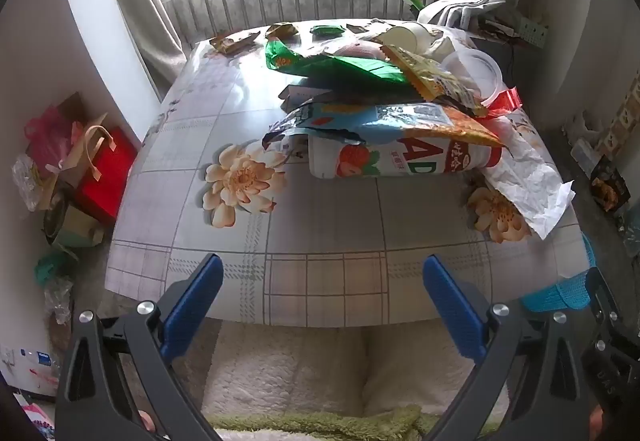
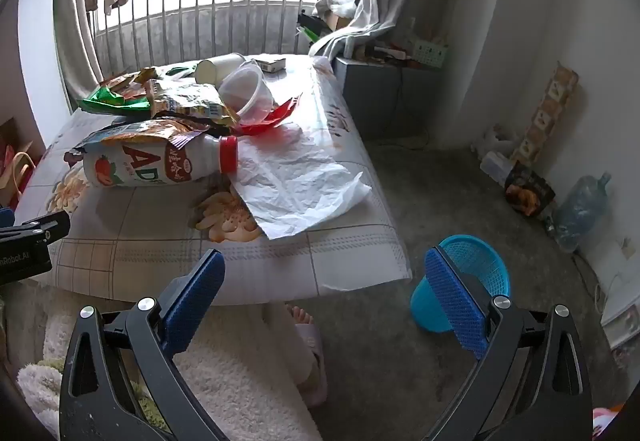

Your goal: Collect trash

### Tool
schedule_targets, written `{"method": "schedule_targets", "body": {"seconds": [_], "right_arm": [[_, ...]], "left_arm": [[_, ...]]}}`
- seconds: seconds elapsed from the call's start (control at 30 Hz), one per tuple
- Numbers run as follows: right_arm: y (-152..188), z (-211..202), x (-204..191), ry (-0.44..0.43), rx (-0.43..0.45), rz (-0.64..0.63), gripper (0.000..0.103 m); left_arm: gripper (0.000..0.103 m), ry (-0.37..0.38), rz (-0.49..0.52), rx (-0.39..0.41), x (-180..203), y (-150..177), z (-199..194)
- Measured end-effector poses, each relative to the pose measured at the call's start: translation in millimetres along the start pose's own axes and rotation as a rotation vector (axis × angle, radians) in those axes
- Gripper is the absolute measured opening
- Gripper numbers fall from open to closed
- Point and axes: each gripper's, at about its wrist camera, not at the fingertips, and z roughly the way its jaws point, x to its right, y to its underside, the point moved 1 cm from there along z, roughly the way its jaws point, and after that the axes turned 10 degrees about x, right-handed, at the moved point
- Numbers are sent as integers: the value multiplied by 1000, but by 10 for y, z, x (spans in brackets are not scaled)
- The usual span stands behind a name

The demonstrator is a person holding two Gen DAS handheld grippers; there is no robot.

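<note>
A heap of trash lies on the table point(image 1: 320, 241): a white AD drink bottle point(image 1: 392, 161) on its side with a red cap point(image 2: 228, 155), a green snack bag point(image 1: 332, 65), a yellow wrapper point(image 1: 432, 75), a clear plastic cup point(image 2: 246, 93), a paper cup point(image 2: 218, 69) and a crumpled white paper sheet point(image 2: 296, 177). A blue mesh trash basket point(image 2: 476, 265) stands on the floor right of the table. My left gripper point(image 1: 322, 273) is open and empty over the table's near edge. My right gripper point(image 2: 324, 269) is open and empty, near the table's right corner.
The table carries a flowered cloth point(image 2: 340, 253). Small wrappers point(image 1: 236, 41) lie at its far edge. A red bag point(image 1: 106, 177) and clutter sit on the floor left. A water jug point(image 2: 582, 209) and a snack packet point(image 2: 528, 193) stand by the right wall. The person's foot point(image 2: 300, 315) is under the table.
</note>
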Motion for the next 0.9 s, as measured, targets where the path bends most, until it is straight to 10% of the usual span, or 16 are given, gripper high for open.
{"method": "schedule_targets", "body": {"seconds": [0.9], "right_arm": [[-4, -2, -18, 3, -2, -4, 95]], "left_arm": [[98, -4, 9, -1, -7, -6, -2]]}}
